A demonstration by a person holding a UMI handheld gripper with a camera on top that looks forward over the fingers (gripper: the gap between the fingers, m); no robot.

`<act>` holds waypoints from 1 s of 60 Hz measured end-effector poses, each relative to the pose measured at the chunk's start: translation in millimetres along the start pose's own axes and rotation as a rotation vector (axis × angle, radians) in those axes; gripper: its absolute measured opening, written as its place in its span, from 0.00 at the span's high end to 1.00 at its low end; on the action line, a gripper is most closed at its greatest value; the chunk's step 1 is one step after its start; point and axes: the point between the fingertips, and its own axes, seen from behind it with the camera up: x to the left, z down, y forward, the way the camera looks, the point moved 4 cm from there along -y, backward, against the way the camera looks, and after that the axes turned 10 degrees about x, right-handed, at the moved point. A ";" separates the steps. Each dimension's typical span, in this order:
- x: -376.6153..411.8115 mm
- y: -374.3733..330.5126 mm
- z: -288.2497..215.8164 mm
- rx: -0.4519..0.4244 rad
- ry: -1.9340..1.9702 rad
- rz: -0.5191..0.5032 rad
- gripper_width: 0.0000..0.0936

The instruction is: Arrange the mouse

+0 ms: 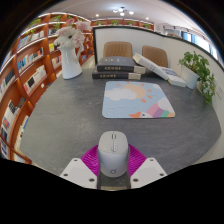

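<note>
Grey-white, the mouse point(113, 153) sits between the fingers point(80, 172) of the gripper point(113, 172), clenched against both magenta pads point(95, 160). Beyond it on the grey table point(60, 115) lies a mat point(139, 99), well apart.

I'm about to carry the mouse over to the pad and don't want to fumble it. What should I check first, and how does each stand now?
1. Mouse sits between the gripper fingers: ok.
2. Both pads press on the mouse: cannot tell; its sides hide the contact.
3. Mouse pad lies flat on the table beyond the fingers: ok.
4. Pad surface free of things: ok.
5. Table between mouse and pad unobstructed: ok.
6. Stacked books stand behind the pad, apart from it: ok.
</note>
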 end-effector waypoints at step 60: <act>-106.3 53.5 -216.6 -0.044 -0.019 0.058 0.65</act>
